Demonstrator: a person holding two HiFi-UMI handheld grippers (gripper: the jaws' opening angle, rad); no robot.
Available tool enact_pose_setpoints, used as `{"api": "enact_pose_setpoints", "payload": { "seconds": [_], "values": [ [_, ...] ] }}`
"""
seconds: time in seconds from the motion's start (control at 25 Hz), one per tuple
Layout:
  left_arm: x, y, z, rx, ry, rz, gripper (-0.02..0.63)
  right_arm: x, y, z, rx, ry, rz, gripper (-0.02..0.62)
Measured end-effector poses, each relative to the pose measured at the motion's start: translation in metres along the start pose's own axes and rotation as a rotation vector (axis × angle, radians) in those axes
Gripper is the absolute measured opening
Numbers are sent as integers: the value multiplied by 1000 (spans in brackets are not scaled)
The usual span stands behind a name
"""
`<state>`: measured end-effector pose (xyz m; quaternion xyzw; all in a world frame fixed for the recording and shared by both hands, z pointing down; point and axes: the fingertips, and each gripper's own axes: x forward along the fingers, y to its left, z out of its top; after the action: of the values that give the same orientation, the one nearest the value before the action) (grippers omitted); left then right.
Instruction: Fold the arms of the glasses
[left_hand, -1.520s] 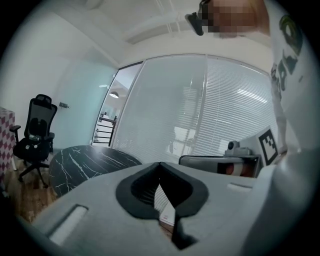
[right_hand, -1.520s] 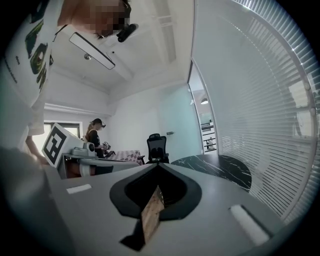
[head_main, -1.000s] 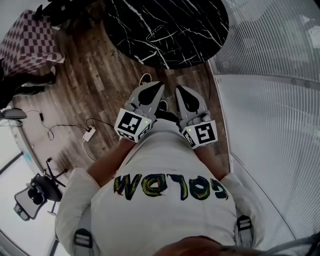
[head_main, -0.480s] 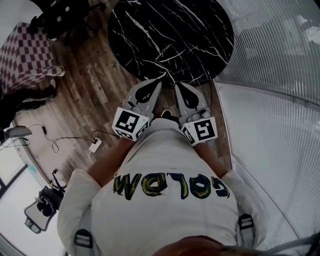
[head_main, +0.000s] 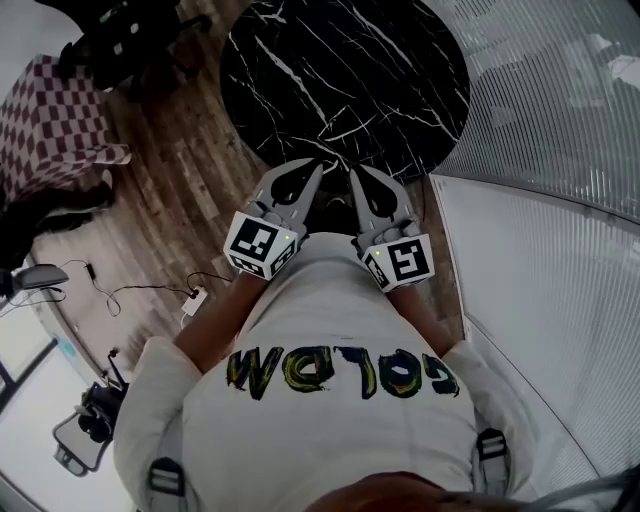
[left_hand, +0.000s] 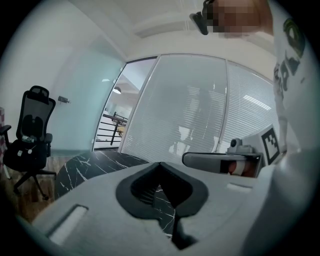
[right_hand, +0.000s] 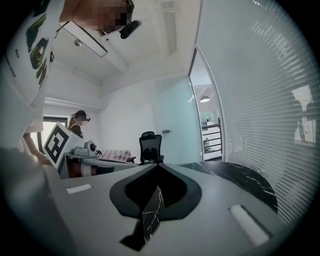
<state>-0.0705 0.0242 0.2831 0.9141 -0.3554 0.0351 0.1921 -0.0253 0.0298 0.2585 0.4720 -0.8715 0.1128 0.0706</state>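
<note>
Closer now than a second ago: round black marble table (head_main: 340, 80) has slid down the head view, near edge now right at the tips of both grippers; before, bare floor showed between them. Wood plank floor (head_main: 160, 190) fills the left, ribbed glass wall with blinds (head_main: 540, 260) the right. Checkered seat (head_main: 50, 110) upper left, well apart from the table. Person's white shirt (head_main: 330, 350) with painted lettering covers the lower middle. Black office chair (left_hand: 30, 135) stands on the floor past the table's far side.

Left gripper (head_main: 316, 166) and right gripper (head_main: 356, 172) are held side by side in front of the chest, pointing at the table, near each other but not touching. Both have jaws fully together, tips meeting, nothing between them. Marker cube (head_main: 262, 245) on the left one, second cube (head_main: 400, 262) on the right. White power strip (head_main: 195, 298) with a thin cable lies on the floor.

Glasses: can't make them out in any view, location unclear.
</note>
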Motion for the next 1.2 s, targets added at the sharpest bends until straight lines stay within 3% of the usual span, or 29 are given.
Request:
{"api": "enact_pose_setpoints", "payload": {
  "seconds": [0.6,1.2],
  "values": [
    [56,20,-29,1,114,40,2,8,-88,-22,-15,81,-69,3],
    [104,61,-117,10,313,74,36,41,-162,-110,-47,272,-97,3]
  ]
}}
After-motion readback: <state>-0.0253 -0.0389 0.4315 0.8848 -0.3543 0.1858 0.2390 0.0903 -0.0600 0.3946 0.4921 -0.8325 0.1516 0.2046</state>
